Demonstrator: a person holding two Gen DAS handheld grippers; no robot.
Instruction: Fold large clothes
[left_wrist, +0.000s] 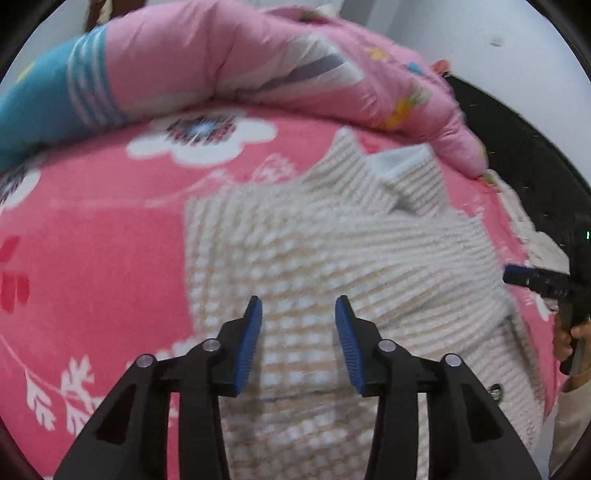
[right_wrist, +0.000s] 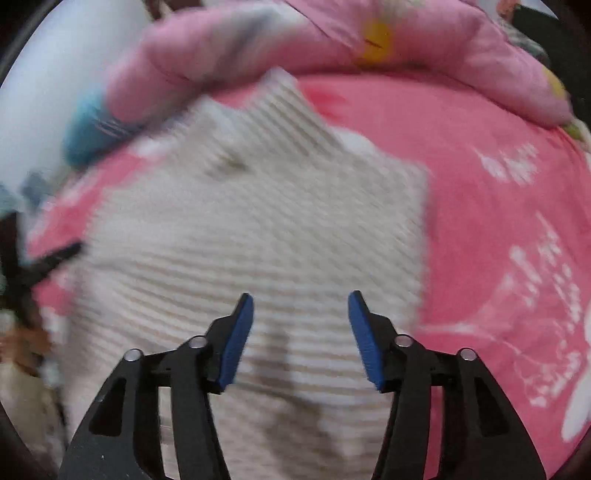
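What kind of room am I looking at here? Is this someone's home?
Most likely a bedroom in a home. The cream knitted sweater lies spread on a pink flowered bedsheet, a rolled pink quilt runs along the far edge, and a plain white wall stands behind it.

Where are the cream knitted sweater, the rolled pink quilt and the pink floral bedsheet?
cream knitted sweater (left_wrist: 332, 251): left wrist view, middle of its folded body.
rolled pink quilt (left_wrist: 229, 55): left wrist view, top of the roll.
pink floral bedsheet (right_wrist: 480, 206): right wrist view, bare patch right of the sweater.
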